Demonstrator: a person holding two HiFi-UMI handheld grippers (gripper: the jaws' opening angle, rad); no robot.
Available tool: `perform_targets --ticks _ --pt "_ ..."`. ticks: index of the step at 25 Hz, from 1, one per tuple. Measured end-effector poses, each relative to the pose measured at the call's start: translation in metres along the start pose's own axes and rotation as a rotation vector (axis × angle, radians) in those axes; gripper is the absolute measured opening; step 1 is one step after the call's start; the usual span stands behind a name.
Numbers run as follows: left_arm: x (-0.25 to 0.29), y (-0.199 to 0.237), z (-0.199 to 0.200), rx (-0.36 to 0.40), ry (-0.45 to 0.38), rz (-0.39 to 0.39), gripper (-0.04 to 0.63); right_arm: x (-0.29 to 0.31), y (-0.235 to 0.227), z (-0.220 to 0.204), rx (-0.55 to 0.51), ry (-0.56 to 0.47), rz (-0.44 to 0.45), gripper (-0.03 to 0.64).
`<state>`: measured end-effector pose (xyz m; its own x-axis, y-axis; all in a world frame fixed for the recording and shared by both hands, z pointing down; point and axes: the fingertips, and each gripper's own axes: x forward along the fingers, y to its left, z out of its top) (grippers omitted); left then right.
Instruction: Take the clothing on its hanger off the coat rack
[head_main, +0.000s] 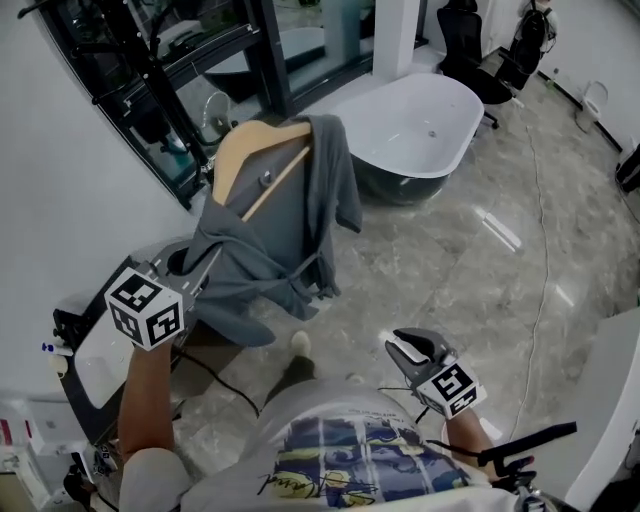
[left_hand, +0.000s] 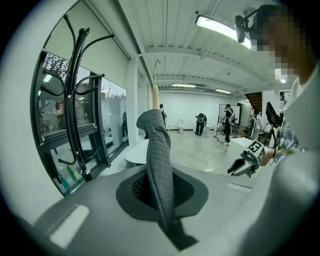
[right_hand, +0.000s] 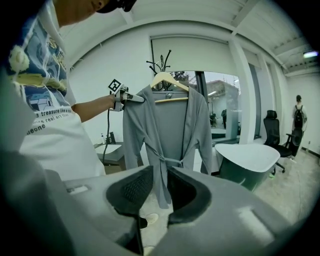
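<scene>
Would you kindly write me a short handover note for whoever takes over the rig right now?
Left gripper shut on the grey cloth robe at its shoulder, holding it up on its pale wooden hanger.
Right gripper open, empty, held low.
Black metal coat rack stands apart, to the left.
Done: robe and hanger look clear of the rack.
Left: carry them away.
</scene>
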<state>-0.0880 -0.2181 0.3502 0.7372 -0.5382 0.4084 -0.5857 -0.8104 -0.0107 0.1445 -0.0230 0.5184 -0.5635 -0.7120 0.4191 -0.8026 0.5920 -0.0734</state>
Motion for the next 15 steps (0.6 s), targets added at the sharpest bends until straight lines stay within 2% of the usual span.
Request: perform_targets --ticks 7,15 --pt "-0.024 -0.065 -0.04 -0.032 0.023 -0.02 0.005 -0.004 0.014 -0.007 -0.024 -0.003 0.056 0.086" --pt "-0.047 -0.117 -0.07 -0.026 0.035 -0.025 0.005 -0.009 0.033 -0.007 -0.07 -0.01 0.113 0.083"
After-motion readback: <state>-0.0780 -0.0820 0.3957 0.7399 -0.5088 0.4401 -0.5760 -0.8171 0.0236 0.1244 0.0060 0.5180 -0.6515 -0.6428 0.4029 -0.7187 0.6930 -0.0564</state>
